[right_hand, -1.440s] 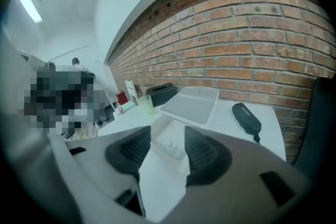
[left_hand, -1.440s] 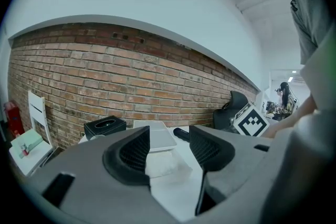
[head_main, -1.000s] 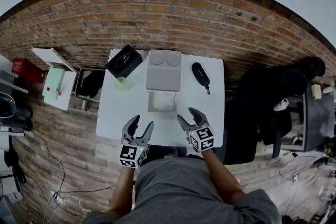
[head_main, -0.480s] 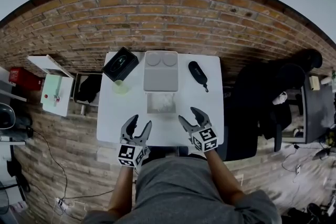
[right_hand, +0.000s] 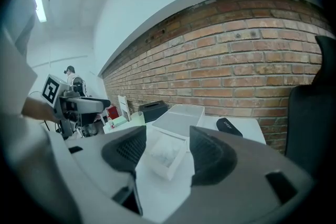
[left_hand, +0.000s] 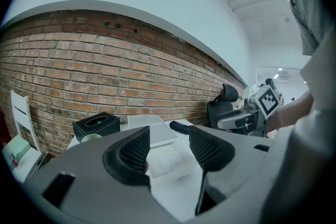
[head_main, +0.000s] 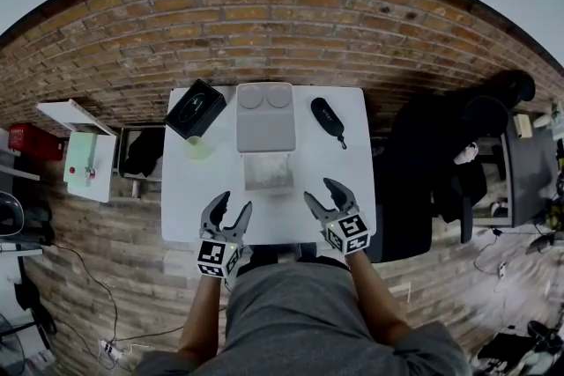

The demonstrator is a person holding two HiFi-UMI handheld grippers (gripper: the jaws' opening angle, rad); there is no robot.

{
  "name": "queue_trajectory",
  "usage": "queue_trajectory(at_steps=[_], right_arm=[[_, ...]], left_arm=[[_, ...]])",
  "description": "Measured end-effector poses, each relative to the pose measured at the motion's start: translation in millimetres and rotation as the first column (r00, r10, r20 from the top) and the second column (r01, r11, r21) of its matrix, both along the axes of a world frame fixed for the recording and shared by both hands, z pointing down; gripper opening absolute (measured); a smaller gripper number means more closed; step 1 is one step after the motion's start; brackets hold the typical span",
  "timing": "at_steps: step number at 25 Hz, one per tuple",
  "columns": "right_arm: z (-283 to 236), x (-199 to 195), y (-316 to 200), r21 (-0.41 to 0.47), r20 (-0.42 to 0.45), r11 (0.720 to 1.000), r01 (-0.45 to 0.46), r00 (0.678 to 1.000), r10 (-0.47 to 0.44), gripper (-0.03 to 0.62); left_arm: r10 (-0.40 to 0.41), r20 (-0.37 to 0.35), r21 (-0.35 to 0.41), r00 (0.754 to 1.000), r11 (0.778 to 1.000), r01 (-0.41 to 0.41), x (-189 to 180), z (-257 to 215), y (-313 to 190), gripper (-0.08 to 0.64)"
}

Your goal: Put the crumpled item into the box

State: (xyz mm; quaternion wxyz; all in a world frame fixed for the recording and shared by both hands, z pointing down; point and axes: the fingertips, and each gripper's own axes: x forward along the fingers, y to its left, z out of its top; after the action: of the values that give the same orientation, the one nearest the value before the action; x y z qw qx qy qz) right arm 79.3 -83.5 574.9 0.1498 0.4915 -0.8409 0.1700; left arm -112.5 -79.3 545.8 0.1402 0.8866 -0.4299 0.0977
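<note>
Your left gripper (head_main: 231,205) hangs with its jaws apart and empty. Your right gripper (head_main: 318,190) has wide jaws closing on nothing. Just ahead, between them, the crumpled white paper item (head_main: 269,172) lies inside the small open white box (head_main: 248,173) on the white table (head_main: 194,198).

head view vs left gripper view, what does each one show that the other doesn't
Only the head view: the person's grey shirt from above, the marker cube on the left gripper, and a small side table left of the white table.
Only the left gripper view: the ridged pads of its open, empty claw up close, and ceiling lights.
Both: the brick wall, black box, pale tray, clear box holding the crumpled white item, black case, and the right gripper, its claw closing with nothing in it.
</note>
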Motion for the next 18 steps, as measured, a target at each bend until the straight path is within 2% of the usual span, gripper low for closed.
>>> queue_trajectory(at_steps=[4,13,18], right_arm=[[7.4,0.7,6.3,-0.017,0.006,1.000,-0.018,1.000,0.018,0.264],[30.6,-12.2,21.2,-0.015,-0.048,1.000,0.007,0.999,-0.008,0.278],[44.7,-15.4,24.3,-0.016,-0.036,1.000,-0.019,0.999,0.018,0.273]], left_arm=[[0.008,0.000,-0.011,1.000,1.000,-0.008,-1.3,6.7,-0.7,0.221],[0.075,0.042,-0.028,0.996,0.997,-0.074,-1.3,26.7,3.0,0.221],[0.104,0.046,-0.059,0.994,0.993,-0.101,-4.3,43.8,1.6,0.221]])
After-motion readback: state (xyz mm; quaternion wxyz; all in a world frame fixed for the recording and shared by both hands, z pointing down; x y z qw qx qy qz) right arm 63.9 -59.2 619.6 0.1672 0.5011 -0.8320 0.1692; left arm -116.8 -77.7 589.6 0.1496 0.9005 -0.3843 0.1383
